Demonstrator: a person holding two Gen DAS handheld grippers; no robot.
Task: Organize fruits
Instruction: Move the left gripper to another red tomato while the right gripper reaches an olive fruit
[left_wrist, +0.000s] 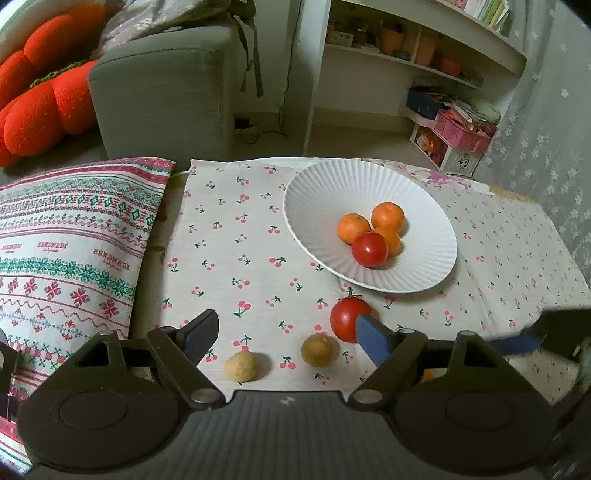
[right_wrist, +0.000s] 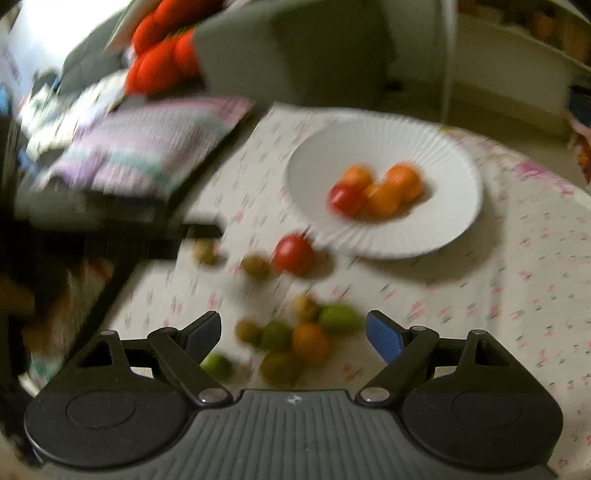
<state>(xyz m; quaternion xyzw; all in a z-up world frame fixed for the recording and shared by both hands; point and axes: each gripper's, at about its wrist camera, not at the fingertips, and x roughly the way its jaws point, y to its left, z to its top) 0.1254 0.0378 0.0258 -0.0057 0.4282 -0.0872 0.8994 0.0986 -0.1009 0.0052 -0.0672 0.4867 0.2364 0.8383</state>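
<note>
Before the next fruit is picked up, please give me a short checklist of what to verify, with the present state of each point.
1. Left gripper open and holding nothing: ok, fingers stand wide apart.
2. Right gripper open and holding nothing: ok, wide apart above the fruit pile.
3. White plate has free room: ok, it holds only three oranges and one tomato, grouped together.
4. Loose tomato off the plate and reachable: ok, it lies on the cherry cloth near the plate's rim.
5. Two small brown fruits unobstructed: ok, apart from each other.
6. Exact kinds of fruit in the pile: cannot tell, the right wrist view is blurred.
</note>
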